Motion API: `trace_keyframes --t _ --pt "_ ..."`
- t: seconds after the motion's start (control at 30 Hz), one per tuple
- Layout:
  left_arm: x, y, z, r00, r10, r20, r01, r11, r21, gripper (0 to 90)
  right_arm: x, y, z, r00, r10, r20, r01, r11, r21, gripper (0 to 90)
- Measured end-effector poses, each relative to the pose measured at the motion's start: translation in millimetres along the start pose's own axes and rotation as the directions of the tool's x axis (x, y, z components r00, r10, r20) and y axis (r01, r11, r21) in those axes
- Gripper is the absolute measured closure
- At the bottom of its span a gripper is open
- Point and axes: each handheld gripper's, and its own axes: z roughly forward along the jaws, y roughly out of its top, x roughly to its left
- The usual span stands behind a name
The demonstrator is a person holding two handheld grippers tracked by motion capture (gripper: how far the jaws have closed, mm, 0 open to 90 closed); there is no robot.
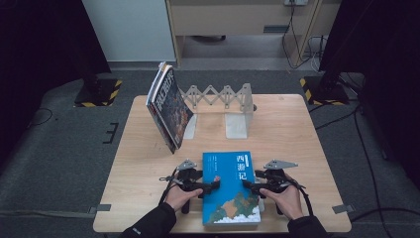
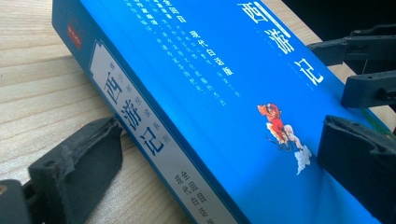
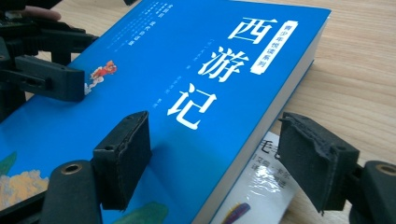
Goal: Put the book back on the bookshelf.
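A: Blue book (image 2: 205,79): paper cover, glossy laminate, smooth, with sheen down the spine. Page block at the fore-edge plain matt paper.

B: Desk (image 3: 359,79): pale wood, visible grain, matt. Left claw (image 2: 219,158) and right claw (image 3: 224,163): matt black plastic, pads rough and grainy, edges frayed.

A: A slip under the book (image 3: 261,182), shiny; possibly plastic film, too little shows.

B: Folding rack (image 1: 218,96): dull grey metal. Leaning books (image 1: 168,106): glossy paper covers. Floor (image 1: 64,148): grey carpet, coarse.
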Motion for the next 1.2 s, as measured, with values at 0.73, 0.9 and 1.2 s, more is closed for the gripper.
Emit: trace_keyframes --t 0.73,0.9,1.2 --pt "3.0 3.9 -6.0 0.9965 -0.082 0.012 0.082 0.9961 0.032 12.5 -0.3 -3.4 8.3 0.9966 0.07 -0.044 -0.07 0.997 -0.014 24.0" --pt "3.6 5.7 -9.3 0.9954 -0.095 0.016 0.094 0.9947 0.043 15.7 -0.8 -4.0 9.2 0.9958 0.078 -0.048 -0.079 0.997 -0.016 23.3" --pt "4.1 10.0 -16.1 0.9941 -0.107 0.017 0.106 0.9929 0.054 24.7 -1.1 -5.2 9.5 0.9946 0.091 -0.051 -0.092 0.996 -0.016 22.5"
